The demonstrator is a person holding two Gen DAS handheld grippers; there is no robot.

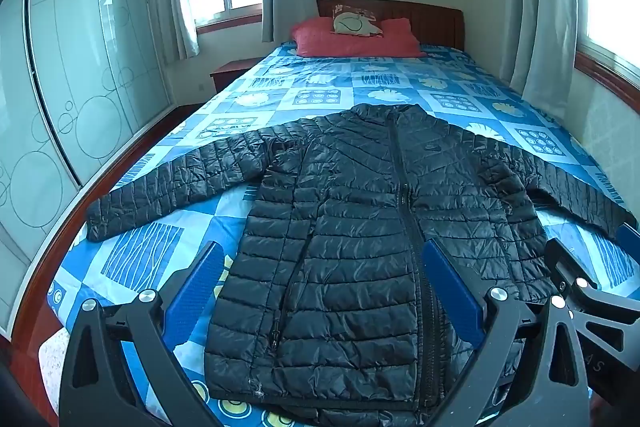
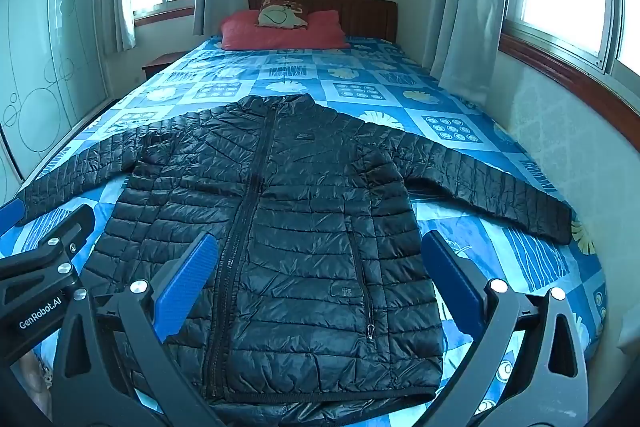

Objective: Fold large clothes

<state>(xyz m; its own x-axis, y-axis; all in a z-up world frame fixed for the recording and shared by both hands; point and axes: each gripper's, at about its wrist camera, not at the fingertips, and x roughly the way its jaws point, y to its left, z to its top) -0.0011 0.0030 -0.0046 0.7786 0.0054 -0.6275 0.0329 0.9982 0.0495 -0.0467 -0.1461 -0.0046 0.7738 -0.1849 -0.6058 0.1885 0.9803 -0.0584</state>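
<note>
Left wrist: jacket (image 1: 344,227) lies flat beyond both grippers' (image 1: 324,291) (image 2: 320,279) spread, empty jaws.

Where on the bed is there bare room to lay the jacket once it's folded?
Free: the bedspread between the jacket collar and the red pillow. Smaller bare patches lie under each spread sleeve, beside the body. Crowded: the near half, where body and sleeves span almost the full width. Both hand-held grippers, left and right, are open above the hem.

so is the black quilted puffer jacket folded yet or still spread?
Spread. The black quilted puffer jacket lies flat, front up and zipped, on the blue patterned bedspread, both sleeves out sideways.
</note>
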